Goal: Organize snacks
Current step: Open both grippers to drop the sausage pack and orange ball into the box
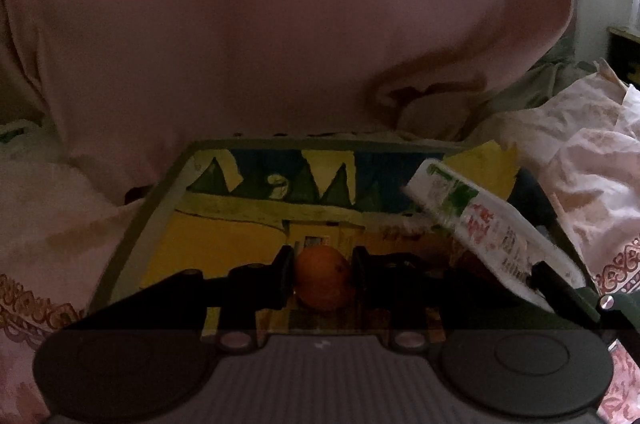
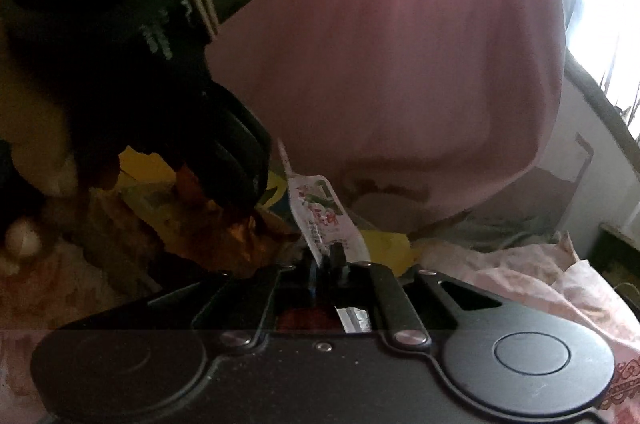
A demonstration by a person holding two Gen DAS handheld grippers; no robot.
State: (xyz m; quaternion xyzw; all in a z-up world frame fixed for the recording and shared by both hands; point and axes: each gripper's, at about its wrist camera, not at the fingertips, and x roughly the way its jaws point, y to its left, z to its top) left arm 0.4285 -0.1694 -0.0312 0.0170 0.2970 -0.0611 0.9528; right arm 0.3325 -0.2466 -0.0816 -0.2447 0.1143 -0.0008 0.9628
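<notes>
Jaws of left gripper (image 1: 323, 278) closed on one orange fruit (image 1: 325, 277), a pad pressed to each side, gap only as wide as the fruit. Fruit held just above one box (image 1: 132, 236) printed yellow, blue and green, with a pale olive rim. Jaws of right gripper (image 2: 325, 262) nearly shut, pinching the edge of one white packet (image 2: 320, 214) with green and red print; packet sticking up and away from the fingertips, tilted to the left in the right wrist view. Same packet (image 1: 484, 224) seen from the left wrist at the right side of the box, slanting down to the right gripper's finger (image 1: 560, 288) at its lower end. One crumpled golden wrapper (image 2: 224, 236) lying left of the packet, under the left gripper's dark body (image 2: 168, 104). Yellow patch (image 2: 386, 244) just right of the packet, too blurred to name. Pink garment (image 1: 280, 24) of a person filling the upper half of both views, close behind the box. Pale patterned cloth (image 1: 592, 184) bunched to the right and left of the box. Two grippers, one fruit, one packet, one wrapper, one box counted; anything deeper in the box too dark to tell.
</notes>
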